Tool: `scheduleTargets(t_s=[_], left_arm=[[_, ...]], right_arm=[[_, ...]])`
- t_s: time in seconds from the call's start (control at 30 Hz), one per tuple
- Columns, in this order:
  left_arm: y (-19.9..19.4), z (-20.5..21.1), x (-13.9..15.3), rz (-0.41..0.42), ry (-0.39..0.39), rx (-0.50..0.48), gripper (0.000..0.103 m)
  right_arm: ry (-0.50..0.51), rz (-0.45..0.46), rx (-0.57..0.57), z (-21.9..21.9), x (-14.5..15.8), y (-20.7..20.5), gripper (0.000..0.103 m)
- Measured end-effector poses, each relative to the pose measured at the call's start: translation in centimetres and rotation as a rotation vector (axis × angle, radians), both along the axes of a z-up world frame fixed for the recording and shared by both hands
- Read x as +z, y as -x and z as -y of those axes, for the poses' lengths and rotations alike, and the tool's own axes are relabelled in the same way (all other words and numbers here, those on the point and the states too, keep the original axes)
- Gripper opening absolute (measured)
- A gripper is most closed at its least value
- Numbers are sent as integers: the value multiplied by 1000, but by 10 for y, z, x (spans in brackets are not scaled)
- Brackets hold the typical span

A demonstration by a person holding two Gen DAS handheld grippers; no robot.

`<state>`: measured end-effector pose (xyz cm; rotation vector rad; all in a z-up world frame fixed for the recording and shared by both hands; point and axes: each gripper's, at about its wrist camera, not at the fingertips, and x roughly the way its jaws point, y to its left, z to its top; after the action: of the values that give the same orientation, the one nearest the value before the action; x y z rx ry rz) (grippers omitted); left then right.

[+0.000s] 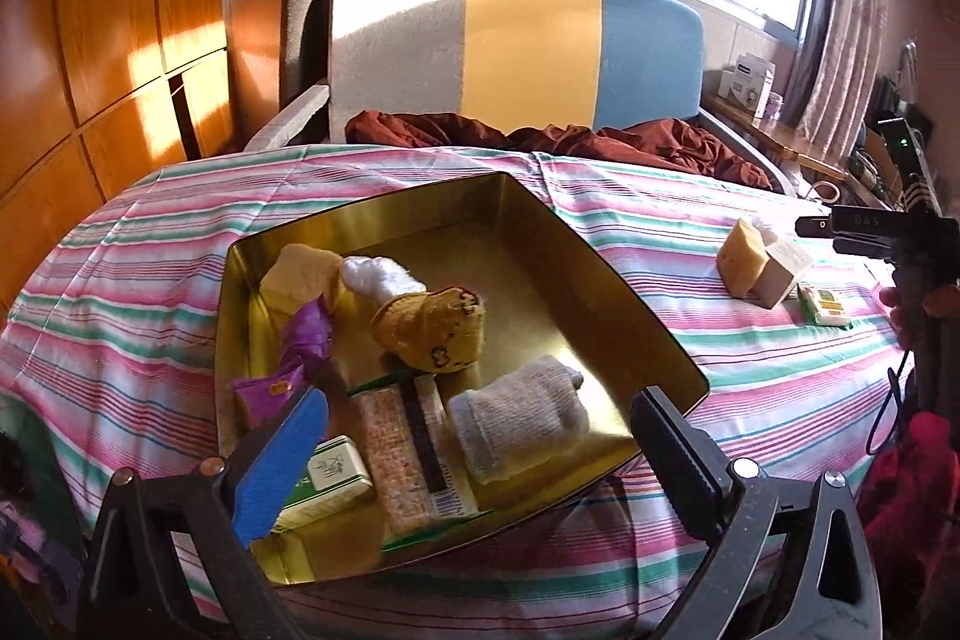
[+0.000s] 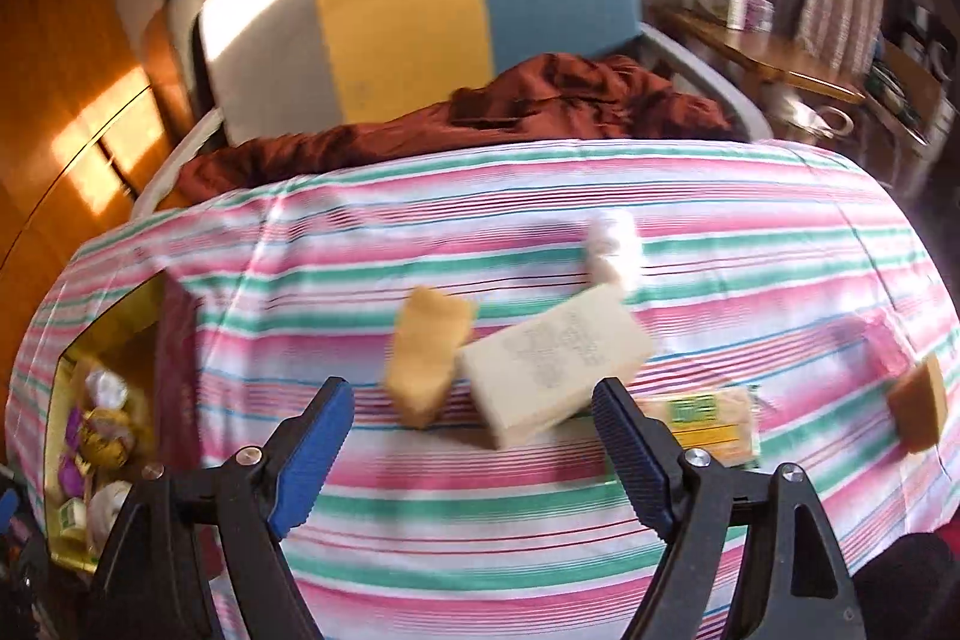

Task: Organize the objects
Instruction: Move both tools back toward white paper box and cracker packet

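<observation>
Pointing downward over a bed covered in a pink, green and white striped sheet [image 1: 690,232], both handheld tongs stand spread with nothing between their pads.

The left gripper [image 1: 474,436] tilts down toward a shallow gold tin tray [image 1: 480,202] that lies straight ahead of it on the sheet. Its jaws stand wide apart, released, one blue pad low on the left and one black pad low on the right, gripping nothing. Between and just beyond the pads, inside the tray, lie a folded grey sock [image 1: 516,430], a flat cracker packet [image 1: 408,454] and a small green-and-white box [image 1: 330,484] just behind the blue pad. Farther ahead in the tray sit a mustard knitted piece with dark spots [image 1: 432,334], a white fluffy item [image 1: 378,274], a yellow cloth [image 1: 300,274] and a purple wrapper [image 1: 306,334].

The right gripper [image 2: 474,436] also angles down at the bed, its picture blurred. Its jaws are open too, holding nothing. Just ahead of them, between the two blue pads, lie a cream rectangular block [image 2: 552,364] and a tan sponge-like chunk [image 2: 426,358] touching its left end. A yellow-and-green packet [image 2: 708,418] lies just behind the right pad, a white fluffy item [image 2: 612,244] farther ahead, and another tan piece [image 2: 918,406] far to the right. The tray's corner shows at the far left edge of this view.

In the left view, the right tongs appear at the far right edge, held in a hand [image 1: 924,310].
</observation>
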<state>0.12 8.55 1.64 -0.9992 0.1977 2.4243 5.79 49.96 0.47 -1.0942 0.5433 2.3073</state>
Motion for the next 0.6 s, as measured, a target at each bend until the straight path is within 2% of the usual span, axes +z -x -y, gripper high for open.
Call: scheduleTargets(t_s=[0.1, 0.17, 0.23, 0.33, 0.6], left_arm=[[-3, -23, 3, -5, 17, -59, 103], [-6, -40, 3, -9, 38, -93, 103], [-7, -57, 2, -6, 53, -129, 103], [-12, -84, 2, -11, 67, -186, 103], [-21, -157, 4, -23, 89, -357, 103]], right_arm=[[60, -8, -208, -50, -21, -35, 84], [180, -33, -334, -77, -36, -58, 84], [283, -91, -413, -93, -43, -75, 84], [325, -100, -440, -99, -48, -82, 84], [399, -126, -414, -94, -52, -81, 84]])
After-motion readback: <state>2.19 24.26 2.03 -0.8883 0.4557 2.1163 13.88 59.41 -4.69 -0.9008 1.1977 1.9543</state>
